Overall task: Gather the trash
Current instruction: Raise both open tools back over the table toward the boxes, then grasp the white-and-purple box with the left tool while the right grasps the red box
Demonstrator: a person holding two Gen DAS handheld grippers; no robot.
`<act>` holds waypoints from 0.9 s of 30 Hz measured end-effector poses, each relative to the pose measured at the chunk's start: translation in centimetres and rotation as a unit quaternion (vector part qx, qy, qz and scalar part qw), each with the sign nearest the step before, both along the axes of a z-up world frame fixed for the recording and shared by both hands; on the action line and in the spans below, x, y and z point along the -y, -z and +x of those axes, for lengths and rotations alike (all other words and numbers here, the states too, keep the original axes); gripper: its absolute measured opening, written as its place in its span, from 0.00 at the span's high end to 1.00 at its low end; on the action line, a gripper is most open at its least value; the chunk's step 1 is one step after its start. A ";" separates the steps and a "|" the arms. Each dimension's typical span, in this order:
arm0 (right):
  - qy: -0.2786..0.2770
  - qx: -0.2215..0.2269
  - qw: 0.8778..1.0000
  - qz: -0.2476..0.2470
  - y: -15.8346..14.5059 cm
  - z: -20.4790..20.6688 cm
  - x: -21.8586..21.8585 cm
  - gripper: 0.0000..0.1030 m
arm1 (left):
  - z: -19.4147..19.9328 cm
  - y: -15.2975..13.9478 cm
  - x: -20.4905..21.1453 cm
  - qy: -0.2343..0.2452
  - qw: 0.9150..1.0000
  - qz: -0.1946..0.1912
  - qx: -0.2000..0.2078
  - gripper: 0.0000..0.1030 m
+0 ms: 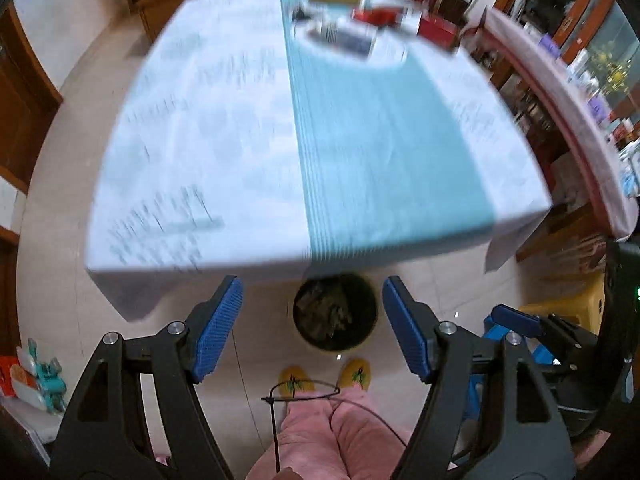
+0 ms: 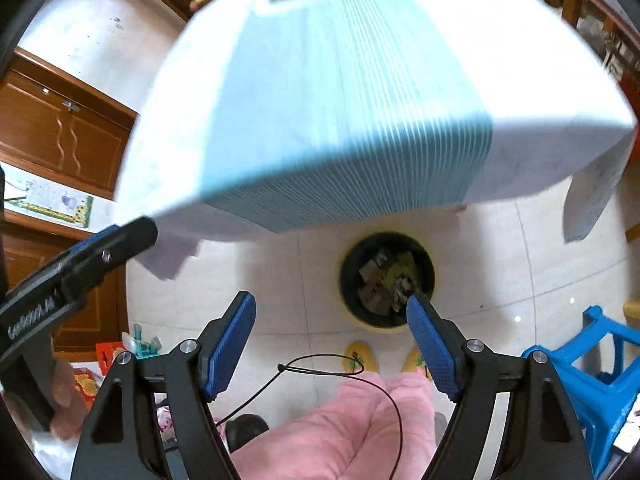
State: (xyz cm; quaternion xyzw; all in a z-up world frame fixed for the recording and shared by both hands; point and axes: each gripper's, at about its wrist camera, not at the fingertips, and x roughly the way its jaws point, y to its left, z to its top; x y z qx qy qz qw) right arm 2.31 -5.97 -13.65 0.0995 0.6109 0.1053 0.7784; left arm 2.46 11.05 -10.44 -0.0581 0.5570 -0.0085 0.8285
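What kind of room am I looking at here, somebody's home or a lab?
Most likely a home dining or living room. A table draped in a white and teal cloth stands on a tiled floor, wooden cabinets line the wall, and a trash bin with scraps in it sits by a person's yellow slippers.

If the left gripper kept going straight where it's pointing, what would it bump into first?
Probably the trash bin on the floor: it sits right between the open left gripper fingers, with nothing in between. Depth is hard to judge, so the table edge could be close.
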 end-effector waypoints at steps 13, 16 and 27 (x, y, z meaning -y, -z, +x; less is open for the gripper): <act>0.023 0.174 0.983 -0.057 -21.3 3.4 0.5 0.23 | 5.1 -17.7 -0.8 0.034 0.994 0.022 0.102 0.32; 0.017 0.202 0.977 -0.071 -25.3 5.7 0.5 0.23 | 7.3 -20.2 -0.7 0.035 0.992 0.028 0.114 0.32; -0.036 0.253 0.960 -0.110 -34.8 22.0 5.9 0.23 | 21.1 -23.3 1.8 -0.014 0.994 -0.005 0.112 0.32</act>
